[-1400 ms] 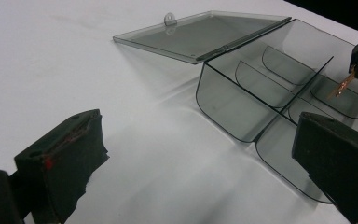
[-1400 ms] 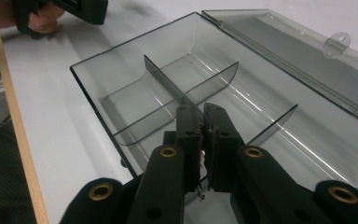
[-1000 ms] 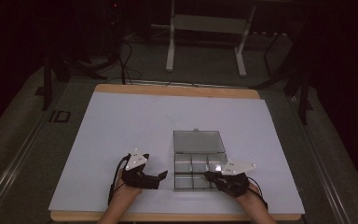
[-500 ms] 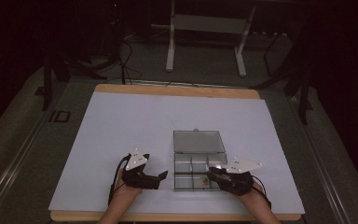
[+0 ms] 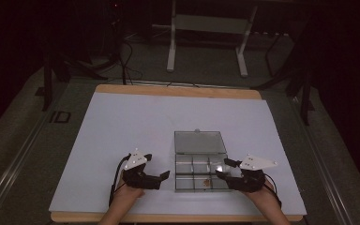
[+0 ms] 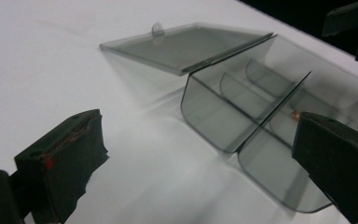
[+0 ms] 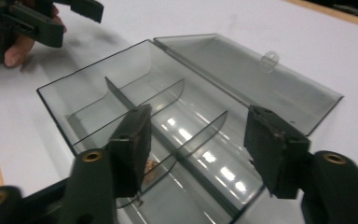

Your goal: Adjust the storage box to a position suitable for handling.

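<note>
White table (image 5: 122, 122), dark room behind; clear box (image 5: 201, 171) sits open at the near edge, small brown bit inside. Right gripper (image 5: 225, 168) has edged over it since a second ago, jaws apart; left gripper (image 5: 161, 177) waits open beside

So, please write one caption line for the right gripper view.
Open right gripper poised over clear compartment box, lid folded flat on the table.

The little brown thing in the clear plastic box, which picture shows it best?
The high view: the little brown thing lies unobstructed in a near compartment of the clear plastic box. In both gripper views, black jaws partly hide it.
</note>
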`<action>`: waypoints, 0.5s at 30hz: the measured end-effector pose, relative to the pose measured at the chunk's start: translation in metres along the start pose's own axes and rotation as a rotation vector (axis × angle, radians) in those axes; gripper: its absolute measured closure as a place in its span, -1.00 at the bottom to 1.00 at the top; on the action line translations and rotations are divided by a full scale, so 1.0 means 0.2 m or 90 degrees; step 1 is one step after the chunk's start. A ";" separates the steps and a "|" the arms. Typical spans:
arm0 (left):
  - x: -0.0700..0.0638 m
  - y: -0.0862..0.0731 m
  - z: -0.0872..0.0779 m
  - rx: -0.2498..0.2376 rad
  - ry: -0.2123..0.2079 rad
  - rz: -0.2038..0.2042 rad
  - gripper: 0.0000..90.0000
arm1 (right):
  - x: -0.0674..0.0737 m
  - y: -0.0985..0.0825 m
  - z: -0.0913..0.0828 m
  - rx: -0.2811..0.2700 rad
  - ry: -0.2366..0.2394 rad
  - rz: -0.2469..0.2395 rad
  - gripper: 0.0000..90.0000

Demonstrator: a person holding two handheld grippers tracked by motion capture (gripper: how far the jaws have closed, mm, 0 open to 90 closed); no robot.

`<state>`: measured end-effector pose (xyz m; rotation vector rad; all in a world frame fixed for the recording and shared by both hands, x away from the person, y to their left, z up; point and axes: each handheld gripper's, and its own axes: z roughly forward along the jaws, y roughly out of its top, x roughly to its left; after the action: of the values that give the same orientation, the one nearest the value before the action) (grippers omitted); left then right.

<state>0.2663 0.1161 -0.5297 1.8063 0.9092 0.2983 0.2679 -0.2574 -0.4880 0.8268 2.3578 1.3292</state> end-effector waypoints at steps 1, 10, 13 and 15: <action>0.00 0.00 0.00 -0.001 0.002 0.004 -0.93 | 0.00 0.00 -0.01 0.000 -0.003 0.001 -0.16; -0.03 0.01 -0.01 -0.003 -0.002 0.022 -0.93 | -0.06 -0.01 -0.03 0.000 -0.020 0.021 -0.35; -0.04 0.02 0.00 0.001 -0.020 0.023 -0.93 | -0.08 -0.02 -0.04 -0.005 -0.034 0.025 -0.35; -0.04 0.02 0.01 0.015 -0.023 0.027 -0.93 | -0.09 -0.02 -0.05 -0.009 -0.049 0.024 -0.34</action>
<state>0.2628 0.1086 -0.5255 1.8484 0.8526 0.2830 0.2756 -0.2777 -0.4871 0.9069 2.2824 1.3035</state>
